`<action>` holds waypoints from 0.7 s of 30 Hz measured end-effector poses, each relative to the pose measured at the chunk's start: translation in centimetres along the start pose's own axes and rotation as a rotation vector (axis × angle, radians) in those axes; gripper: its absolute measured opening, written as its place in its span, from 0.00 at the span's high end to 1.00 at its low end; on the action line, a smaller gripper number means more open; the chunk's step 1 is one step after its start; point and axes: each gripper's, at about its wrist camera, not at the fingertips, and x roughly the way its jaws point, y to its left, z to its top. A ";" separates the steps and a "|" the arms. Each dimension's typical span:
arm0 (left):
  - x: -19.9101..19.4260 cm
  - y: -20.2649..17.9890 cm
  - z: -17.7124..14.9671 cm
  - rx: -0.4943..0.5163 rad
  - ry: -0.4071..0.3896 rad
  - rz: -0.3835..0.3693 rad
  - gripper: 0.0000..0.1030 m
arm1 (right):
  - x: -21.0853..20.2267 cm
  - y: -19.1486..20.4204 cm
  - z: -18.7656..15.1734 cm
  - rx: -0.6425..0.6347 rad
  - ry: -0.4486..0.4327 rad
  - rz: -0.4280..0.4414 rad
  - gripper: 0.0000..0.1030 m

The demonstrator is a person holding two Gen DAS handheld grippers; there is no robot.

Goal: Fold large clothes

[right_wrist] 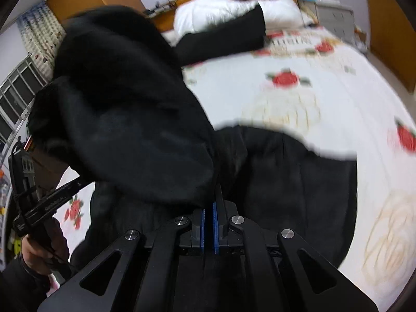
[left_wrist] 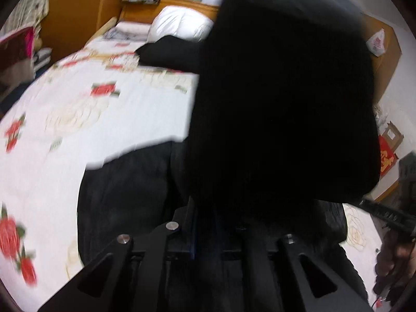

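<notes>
My right gripper (right_wrist: 209,208) is clenched on the coat (right_wrist: 135,119): its blue pads (right_wrist: 215,227) sit almost together, with a fold of black cloth rising from between their tips. In the left wrist view my left gripper (left_wrist: 221,218) is buried under the same dark cloth; its jaws are nearly together and the fabric lifts straight off them, so I read it as grasping the coat too, though the pads themselves are hidden. Both views are blurred. The lifted part of the coat hangs in front of both cameras, while the rest lies on the bed (right_wrist: 325,98) near its closest edge. One sleeve (right_wrist: 223,39) stretches over the flowered sheet toward the white pillow (right_wrist: 215,13) at the far end, by the wooden headboard (left_wrist: 192,2). At the left edge of the right view a hand (right_wrist: 39,249) holds the other gripper's handle.
</notes>
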 end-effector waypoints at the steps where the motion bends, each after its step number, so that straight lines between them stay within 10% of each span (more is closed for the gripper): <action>1: -0.4 0.2 -0.7 -0.019 0.014 0.000 0.75 | 0.1 -0.2 -0.7 0.011 0.017 -0.001 0.93; 5: -2.4 0.9 -3.5 -0.065 0.056 0.000 0.56 | -0.5 -1.3 -3.3 0.074 0.064 0.005 0.87; 13: -7.2 2.4 -7.1 -0.110 0.051 -0.004 0.51 | -3.4 -1.9 -5.4 0.191 0.041 0.110 0.55; 21: -7.7 2.9 -6.2 -0.190 0.016 -0.020 0.41 | -0.6 -0.7 -5.7 0.295 0.081 0.200 0.52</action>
